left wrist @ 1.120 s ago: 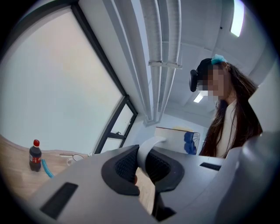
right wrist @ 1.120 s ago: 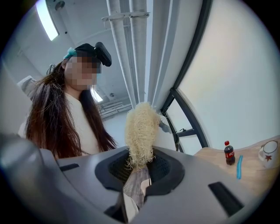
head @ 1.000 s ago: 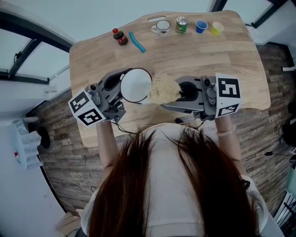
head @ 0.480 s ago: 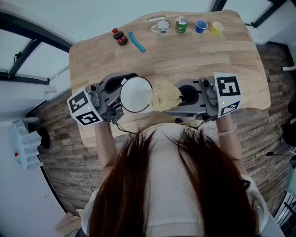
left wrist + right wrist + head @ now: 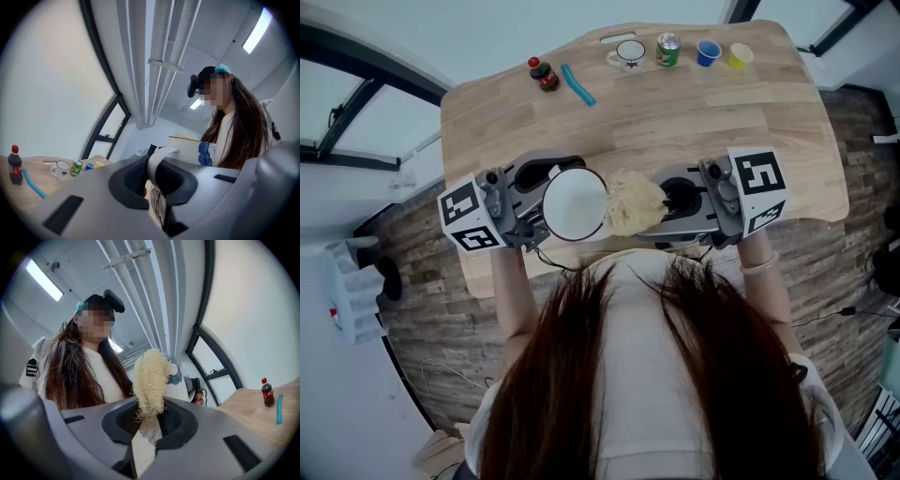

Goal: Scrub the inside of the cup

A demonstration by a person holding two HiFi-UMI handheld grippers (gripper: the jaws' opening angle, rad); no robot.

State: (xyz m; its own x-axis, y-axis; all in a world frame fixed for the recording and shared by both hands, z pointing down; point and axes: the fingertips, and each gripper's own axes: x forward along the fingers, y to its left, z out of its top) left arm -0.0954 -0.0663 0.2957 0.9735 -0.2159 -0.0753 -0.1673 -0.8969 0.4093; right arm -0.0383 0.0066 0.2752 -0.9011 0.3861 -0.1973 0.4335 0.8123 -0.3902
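Right now, left gripper (image 5: 157, 176): I am clamping its jaws on the white handle (image 5: 161, 157) of the cup (image 5: 575, 202), holding the cup at the middle of the head view, mouth facing up at me.
Right gripper (image 5: 149, 417): I am pinching the base of the pale fibrous scrubber (image 5: 149, 376) between closed jaws, the tuft sticking out past them.
Cup and scrubber: in the head view the scrubber is lying against the cup's right rim, beside the mouth and not down in it.
Progress: I am judging that both things are in hand. Pushing the scrubber inside and working it round the wall and bottom is what remains.
Table (image 5: 769, 141): I am holding both over its near edge.
Far row, top of the frame: a small bottle (image 5: 543, 74), a blue strip (image 5: 577, 84), a mug (image 5: 629, 54), a green can (image 5: 667, 50), a blue cup (image 5: 708, 53) and a yellow cup (image 5: 738, 56) are standing well apart from my work.
Hard to make out: my hair is covering the lower head view. I cannot tell whether the cup's inside is wet or soiled, or whether the scrubber is pressing on the rim or only overlapping it.
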